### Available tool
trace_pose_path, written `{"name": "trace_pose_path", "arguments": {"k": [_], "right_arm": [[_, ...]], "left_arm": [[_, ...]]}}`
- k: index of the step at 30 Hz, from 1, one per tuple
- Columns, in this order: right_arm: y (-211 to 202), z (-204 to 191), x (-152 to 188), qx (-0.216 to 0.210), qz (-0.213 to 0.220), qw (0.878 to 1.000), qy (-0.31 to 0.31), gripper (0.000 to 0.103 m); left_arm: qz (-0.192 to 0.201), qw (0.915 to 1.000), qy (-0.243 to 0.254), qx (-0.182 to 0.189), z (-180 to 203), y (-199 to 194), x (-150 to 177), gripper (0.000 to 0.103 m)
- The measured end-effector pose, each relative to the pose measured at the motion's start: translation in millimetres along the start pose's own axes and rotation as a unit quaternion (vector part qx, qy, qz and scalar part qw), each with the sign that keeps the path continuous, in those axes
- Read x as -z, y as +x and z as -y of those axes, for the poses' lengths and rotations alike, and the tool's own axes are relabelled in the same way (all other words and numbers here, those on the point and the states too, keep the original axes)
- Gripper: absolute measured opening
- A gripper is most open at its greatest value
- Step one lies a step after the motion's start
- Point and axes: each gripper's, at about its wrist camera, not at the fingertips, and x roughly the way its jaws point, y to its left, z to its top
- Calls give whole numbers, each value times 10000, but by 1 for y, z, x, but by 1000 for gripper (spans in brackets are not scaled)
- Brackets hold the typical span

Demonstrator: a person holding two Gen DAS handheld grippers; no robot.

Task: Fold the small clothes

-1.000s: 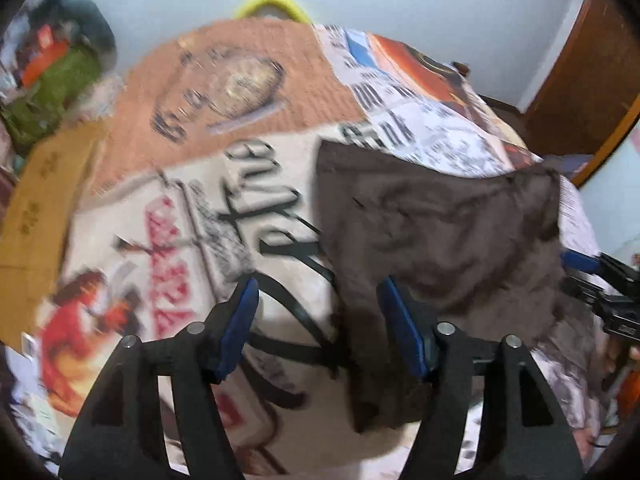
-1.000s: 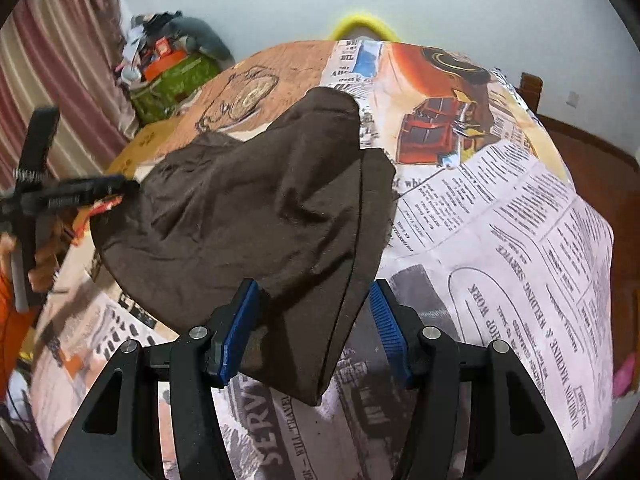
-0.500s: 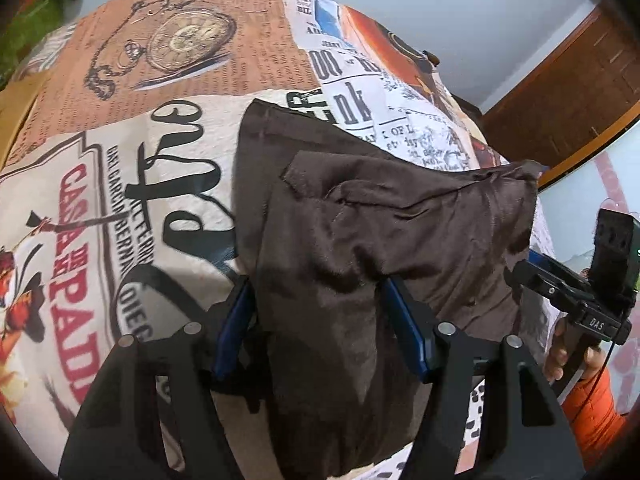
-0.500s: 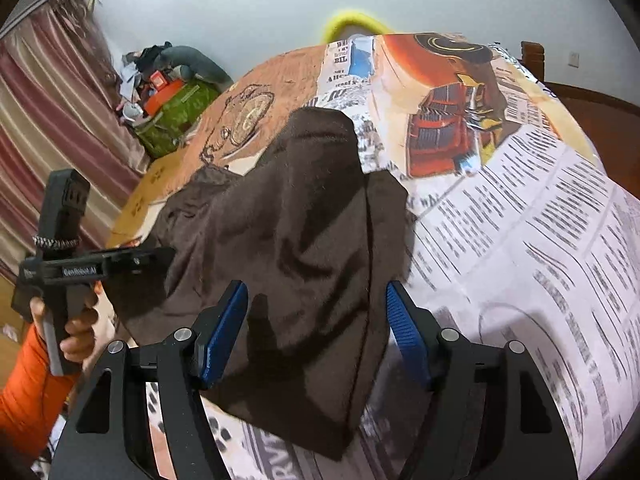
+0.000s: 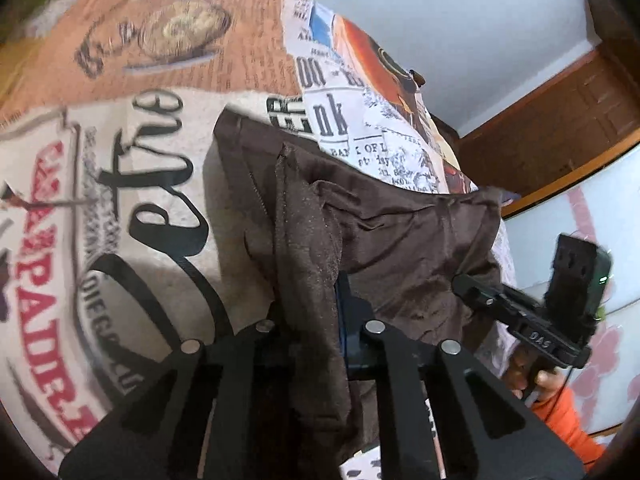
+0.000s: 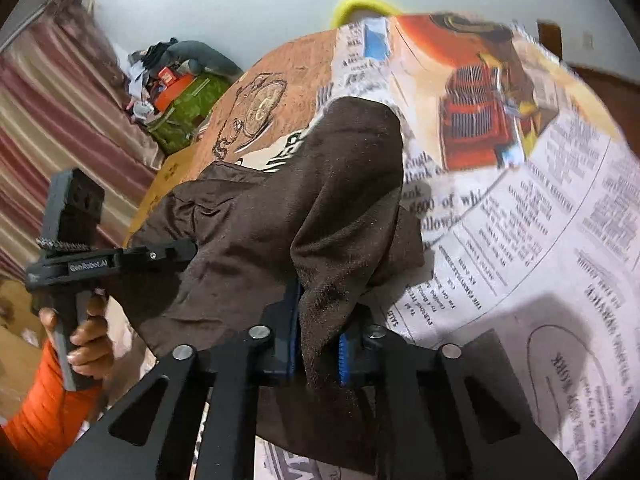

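A dark brown garment [image 5: 380,240] lies partly on the newspaper-print cloth of the table [image 5: 120,208] and is lifted along its near edge. My left gripper [image 5: 316,320] is shut on the garment's near left part; the cloth drapes over its blue pads. My right gripper [image 6: 320,344] is shut on a bunched fold of the same garment [image 6: 280,216]. Each gripper shows in the other's view: the right one [image 5: 472,292] at the garment's right edge, the left one [image 6: 176,252] at its left edge.
A pile of bags and clothes [image 6: 180,88] sits beyond the table's far left. A striped curtain [image 6: 48,128] hangs at left. A cardboard box [image 6: 160,184] stands beside the table. A wooden door [image 5: 560,120] is at right.
Both grippers went from open to shut on the garment's near edge. The cloth now bunches between the pads and its near edge has risen off the table.
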Motion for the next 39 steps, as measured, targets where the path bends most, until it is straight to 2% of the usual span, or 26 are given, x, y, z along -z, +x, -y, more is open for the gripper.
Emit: {"name": "trace_pose_path", "arguments": {"k": [7,12,15,20,26,30,33,35,37,39], "right_arm": [[-26,-39,-9,-87,198,9989,-410,8],[-43,-78,-20,-214,449,9962,-716,8],[-48,-103,-26,-390,576,9938,-869,8],[-38,-154,-29,-600,634,9883,-1254,8],[4,-187,-22,-785,369,9861,-1415,8],[50,-194,-16,-764,-101,9875,-1372,8],[79,-193,-8,-643,-434,9878,-1348,8],[98,-191,-2,-522,-634,9873,-1364,8],[110,-190,2,-439,-759,9866,-1372,8],[116,-186,1,-402,-776,9872,-1332,8]], "left_arm": [[548,9964,505,-393,23,-62,6,11],[1153,9883,727,-692,28,-126,9,10],[1462,9824,770,-868,21,-164,14,10],[1661,9771,631,-1170,-8,-202,27,10],[1616,9756,295,-1459,-62,-208,44,10],[1194,9797,98,-1605,-108,-186,53,11],[844,9837,-160,-1578,-141,-162,60,11],[649,9852,-267,-1563,-154,-148,66,11],[517,9836,-260,-1709,-160,-135,74,11],[423,9826,-232,-1794,-163,-126,80,15]]}}
